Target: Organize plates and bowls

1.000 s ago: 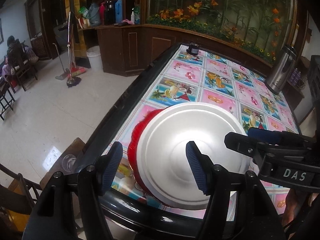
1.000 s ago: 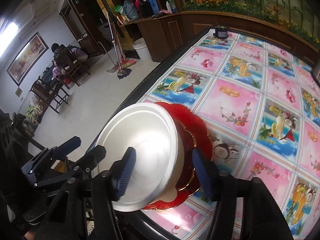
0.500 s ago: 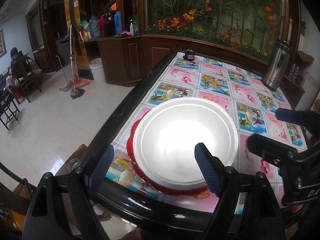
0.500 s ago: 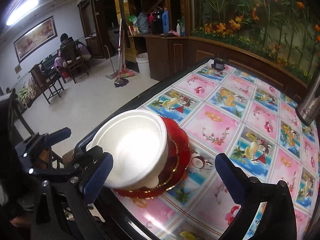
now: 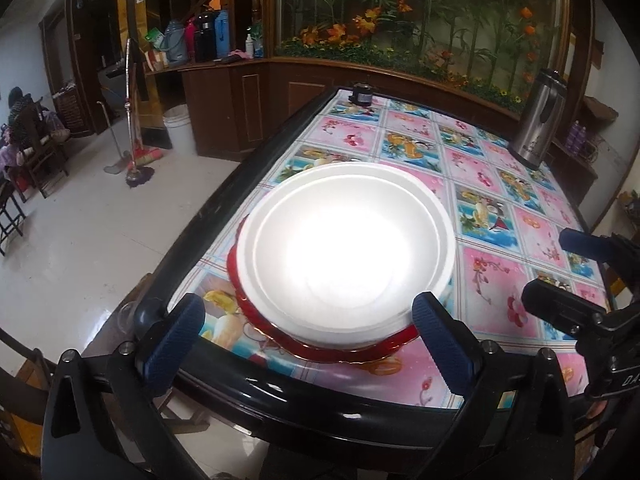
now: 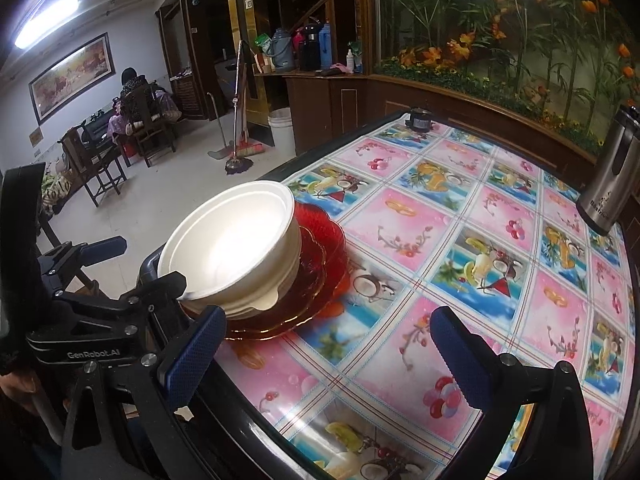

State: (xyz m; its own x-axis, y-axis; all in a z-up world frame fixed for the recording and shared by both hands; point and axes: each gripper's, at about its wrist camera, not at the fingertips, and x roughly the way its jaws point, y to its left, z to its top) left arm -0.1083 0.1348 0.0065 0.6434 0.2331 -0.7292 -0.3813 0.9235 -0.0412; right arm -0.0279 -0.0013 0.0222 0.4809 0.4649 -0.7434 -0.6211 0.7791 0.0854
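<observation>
Both claws — left claw [image 5: 306,322], right claw [image 6: 326,350] — spread, empty; we'd judge the white foam bowls [image 6: 236,250] on the red glass plate [image 6: 320,258] light, crushable — pinch the rim gently.

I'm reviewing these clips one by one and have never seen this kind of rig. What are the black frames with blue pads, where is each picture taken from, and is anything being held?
There is no robot here: a person carries two hand-held grippers, each with a fisheye camera looking forward along its fingers. The blue-padded black prongs at the bottom of each picture are that gripper's own jaws.

The left wrist view shows the left gripper at the table's near edge; the right wrist view shows the right gripper, with the left one visible at its left.

On the fruit-patterned tablecloth, white bowls sit nested on red plates. A steel flask stands further back.

Nothing is held: both pairs of jaws are wide open and empty.
</observation>
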